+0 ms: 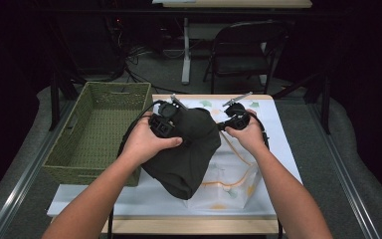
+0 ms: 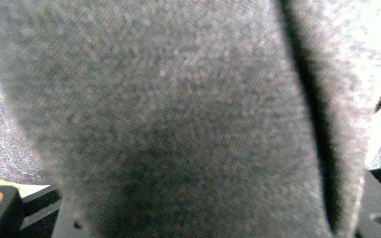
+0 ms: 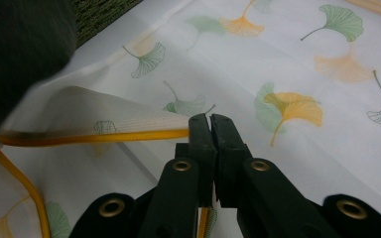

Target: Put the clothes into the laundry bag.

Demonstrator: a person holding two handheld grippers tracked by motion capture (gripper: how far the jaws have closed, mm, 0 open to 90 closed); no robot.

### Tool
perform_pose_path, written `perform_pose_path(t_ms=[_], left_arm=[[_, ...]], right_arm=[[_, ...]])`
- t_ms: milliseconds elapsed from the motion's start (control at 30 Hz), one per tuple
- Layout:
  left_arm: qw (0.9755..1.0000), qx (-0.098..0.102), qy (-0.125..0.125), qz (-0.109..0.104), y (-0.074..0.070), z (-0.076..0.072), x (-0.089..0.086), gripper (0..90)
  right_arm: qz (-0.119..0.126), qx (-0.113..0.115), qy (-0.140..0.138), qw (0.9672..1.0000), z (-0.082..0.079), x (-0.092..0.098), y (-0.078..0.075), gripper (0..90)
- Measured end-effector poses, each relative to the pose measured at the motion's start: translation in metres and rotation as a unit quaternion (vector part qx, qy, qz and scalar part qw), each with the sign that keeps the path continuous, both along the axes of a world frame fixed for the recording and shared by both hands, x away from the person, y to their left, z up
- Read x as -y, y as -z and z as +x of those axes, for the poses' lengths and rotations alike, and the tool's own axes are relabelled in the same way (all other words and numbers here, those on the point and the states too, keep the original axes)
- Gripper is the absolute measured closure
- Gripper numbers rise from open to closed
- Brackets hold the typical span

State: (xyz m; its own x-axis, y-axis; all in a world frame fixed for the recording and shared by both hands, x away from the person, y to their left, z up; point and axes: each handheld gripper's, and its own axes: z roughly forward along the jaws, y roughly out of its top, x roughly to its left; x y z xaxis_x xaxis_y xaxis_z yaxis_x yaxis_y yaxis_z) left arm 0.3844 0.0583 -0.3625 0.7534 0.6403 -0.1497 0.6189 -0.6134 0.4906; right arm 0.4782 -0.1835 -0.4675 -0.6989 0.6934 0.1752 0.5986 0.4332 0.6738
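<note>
Dim room; the table [image 1: 278, 149] at frame centre carries a white leaf-printed cloth. High view: a woven green basket [image 1: 99, 129] at centre left, and a dark garment [image 1: 189, 149] hanging from the left gripper [image 1: 171, 107]. Left gripper view: grey knit weave, jaws hidden, so grip cannot be confirmed. Right gripper view: the right gripper [image 3: 211, 119] is clamped on a translucent bag's [image 3: 104, 119] orange-trimmed rim.

Dark room – grey carpet floor [image 1: 298, 119], folding chair [image 1: 243, 50] & desk leg [image 1: 185, 50] behind table.
</note>
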Motion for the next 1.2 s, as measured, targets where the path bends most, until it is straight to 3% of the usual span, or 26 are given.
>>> perform_pose_path(t_ms=[167, 367, 633, 1200], left_arm=[[0.9999, -0.005, 0.009, -0.007, 0.007, -0.007, 0.007, 44.0], [0.9998, -0.006, 0.021, 0.004, 0.013, -0.017, 0.014, 44.0], [0.9993, -0.004, 0.037, 0.003, 0.019, -0.028, 0.025, 44.0], [0.9991, -0.015, 0.038, 0.012, 0.046, -0.029, 0.032, 44.0]], right_arm=[[0.0, 0.002, -0.002, 1.0, -0.001, -0.001, -0.001, 88.4], [0.003, 0.008, -0.002, 1.0, -0.001, 0.001, -0.002, 88.4], [0.005, 0.007, -0.003, 1.0, -0.003, 0.0, -0.004, 88.4], [0.005, 0.016, -0.018, 0.9997, -0.008, -0.003, -0.008, 88.4]])
